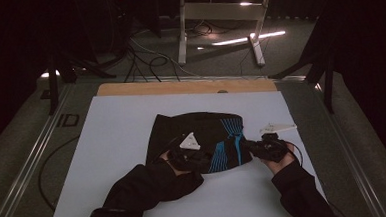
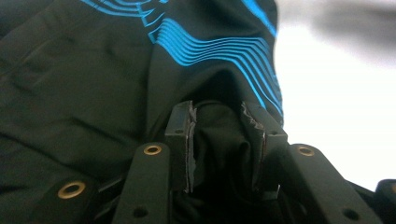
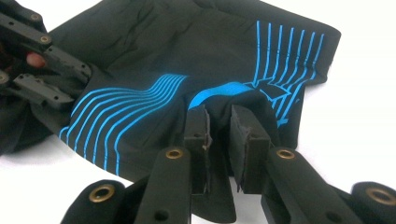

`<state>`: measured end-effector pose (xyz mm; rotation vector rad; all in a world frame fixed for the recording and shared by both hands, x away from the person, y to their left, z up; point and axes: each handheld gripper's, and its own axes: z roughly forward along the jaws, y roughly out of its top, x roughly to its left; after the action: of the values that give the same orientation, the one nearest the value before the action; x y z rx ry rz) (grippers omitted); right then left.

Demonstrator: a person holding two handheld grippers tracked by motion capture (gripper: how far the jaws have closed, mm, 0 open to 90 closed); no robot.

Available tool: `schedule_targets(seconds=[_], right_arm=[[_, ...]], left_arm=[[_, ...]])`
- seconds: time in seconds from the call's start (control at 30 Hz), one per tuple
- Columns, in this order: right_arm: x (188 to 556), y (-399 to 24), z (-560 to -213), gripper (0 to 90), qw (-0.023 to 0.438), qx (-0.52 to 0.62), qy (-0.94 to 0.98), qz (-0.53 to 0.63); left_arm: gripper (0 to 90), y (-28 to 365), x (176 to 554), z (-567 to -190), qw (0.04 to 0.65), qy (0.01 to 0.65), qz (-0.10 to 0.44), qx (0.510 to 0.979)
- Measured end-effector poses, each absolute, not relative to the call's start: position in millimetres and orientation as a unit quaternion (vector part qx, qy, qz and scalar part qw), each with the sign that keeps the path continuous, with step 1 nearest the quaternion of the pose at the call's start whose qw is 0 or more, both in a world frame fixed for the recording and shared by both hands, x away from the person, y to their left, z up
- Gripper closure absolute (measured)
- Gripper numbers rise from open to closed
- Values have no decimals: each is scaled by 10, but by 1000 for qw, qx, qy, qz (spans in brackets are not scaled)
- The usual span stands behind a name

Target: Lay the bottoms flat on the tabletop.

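left gripper [image 1: 199, 157]: low centre of the high view, over the near left part of the shorts; jaws part-closed with a bunch of black cloth pinched between the pads [image 2: 187, 140], per the left gripper view.
shorts [image 1: 202, 133]: black with blue wave stripes, lying mostly flat at the centre of the white board [image 1: 117, 142], near edge lifted into folds where the two grippers bite.
right gripper [image 1: 257, 148]: right of centre in the high view, at the shorts' near right edge by the blue print; jaws narrow, a fold of hem between them in the right gripper view [image 3: 218, 140].
hands: left hand [image 1: 166, 157] and right hand [image 1: 281, 161] in dark sleeves, entering from the bottom edge.
handling: judged light, thin, stretchy, limp; no stiffness, will sag and drape once raised; not fragile; smooth knit may slip from a shallow pinch.
where to hold: judged best at hem or waistband edges, both sides, well apart, deep bite on a doubled fold; mid-panel grabs just bunch the cloth.
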<state>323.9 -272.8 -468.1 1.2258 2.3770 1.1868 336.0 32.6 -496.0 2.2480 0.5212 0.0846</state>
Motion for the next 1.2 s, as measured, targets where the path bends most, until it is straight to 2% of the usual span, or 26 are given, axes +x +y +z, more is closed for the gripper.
schedule_targets(seconds=[0.07,0.1,0.13,0.17,0.4,0.5,0.53,0.6,0.67,0.7,1.03,1.13,1.2], right_arm=[[3196,-2682,-4676,688,100,400,814,408],[3196,-2682,-4676,688,100,400,814,408],[3128,-2602,-4678,618,89,376,826,410],[3090,-2545,-4686,585,89,363,834,407],[2870,-2271,-4628,490,115,290,852,421],[2720,-2115,-4621,514,104,222,865,437],[2687,-2064,-4659,540,91,207,871,437],[2635,-1963,-4763,556,80,163,888,422],[2601,-1876,-4849,567,77,128,902,405],[2605,-1851,-4874,578,72,117,905,402],[2799,-1656,-5100,665,74,80,928,356],[2841,-1640,-5127,743,83,81,931,347],[2853,-1649,-5110,851,80,99,931,343]], left_arm=[[610,342,3362,-4959,412,213,30,885],[582,342,3362,-4959,412,213,30,885],[547,362,3340,-4940,423,216,25,880],[506,373,3320,-4920,429,212,23,878],[259,505,3144,-4781,457,197,32,867],[144,632,3049,-4744,460,206,43,862],[137,667,3032,-4742,459,208,45,863],[49,743,3002,-4744,458,211,50,862],[42,781,2983,-4748,457,212,56,862],[42,853,2946,-4756,453,216,76,861],[42,1105,2848,-4742,462,230,82,852],[42,1138,2828,-4741,468,231,86,848],[42,1150,2819,-4738,471,232,85,847]])
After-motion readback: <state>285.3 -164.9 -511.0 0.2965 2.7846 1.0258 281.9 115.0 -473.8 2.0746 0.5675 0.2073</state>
